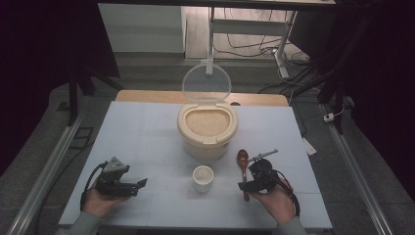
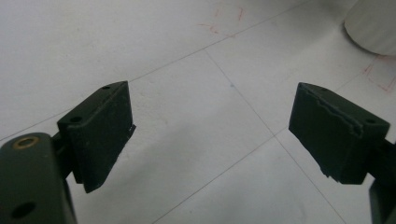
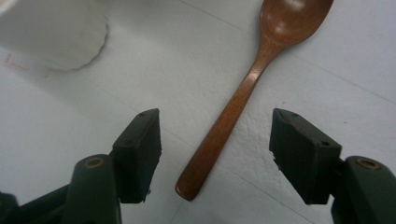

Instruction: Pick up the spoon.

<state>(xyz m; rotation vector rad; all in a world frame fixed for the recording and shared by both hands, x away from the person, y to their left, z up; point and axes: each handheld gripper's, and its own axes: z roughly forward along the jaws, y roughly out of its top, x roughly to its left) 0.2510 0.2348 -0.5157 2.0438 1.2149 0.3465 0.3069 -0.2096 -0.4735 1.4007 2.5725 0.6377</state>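
Brown wooden spoon (image 3: pixel 243 95) lying flat on white table (image 1: pixel 147 132), bowl toward cream rice container (image 1: pixel 207 128), lid open, full of rice. Small white cup (image 1: pixel 202 178) upright, just left of spoon.

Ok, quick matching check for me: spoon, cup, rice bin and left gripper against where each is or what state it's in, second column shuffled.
Things:
1. spoon
2. cup
3. rice bin
4. left gripper

Places or states:
A. lid up, full of grain
B. open over bare table
C. lying flat between the right gripper's open jaws
D. standing just in front of the bin, at the table's middle

Pairs: 1-C, 2-D, 3-A, 4-B
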